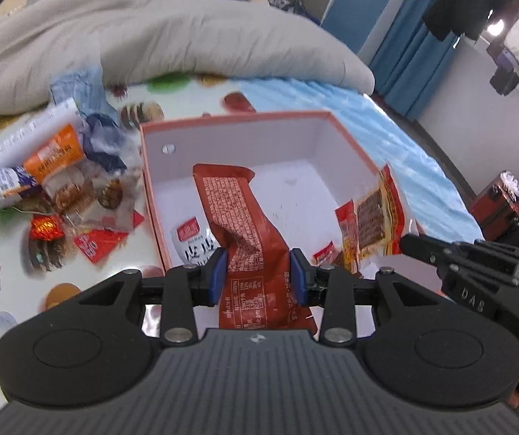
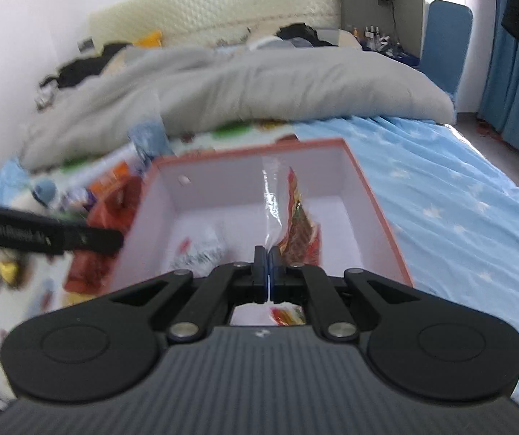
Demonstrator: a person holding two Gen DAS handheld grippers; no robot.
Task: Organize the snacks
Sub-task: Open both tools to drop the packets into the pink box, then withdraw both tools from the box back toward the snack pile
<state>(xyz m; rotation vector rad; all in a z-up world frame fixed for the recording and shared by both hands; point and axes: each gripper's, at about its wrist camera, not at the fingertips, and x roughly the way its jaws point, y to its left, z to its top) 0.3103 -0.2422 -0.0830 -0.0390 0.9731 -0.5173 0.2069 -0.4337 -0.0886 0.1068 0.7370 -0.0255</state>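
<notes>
Left gripper [image 1: 258,272] clamps red snack packet [image 1: 248,224] over orange box [image 1: 357,152]; right gripper [image 2: 267,268] pinches clear-edged spicy strip pack [image 2: 295,224] at box's 3 o'clock.

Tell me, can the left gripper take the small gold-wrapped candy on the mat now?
Probably not yet: the left gripper is shut on a red packet above the box. The candy lies uncovered beside the box.

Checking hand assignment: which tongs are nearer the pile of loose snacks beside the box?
Left. The left tongs hold a red packet by the box wall nearest the pile; the right tongs hold a packet at the far wall.
</notes>
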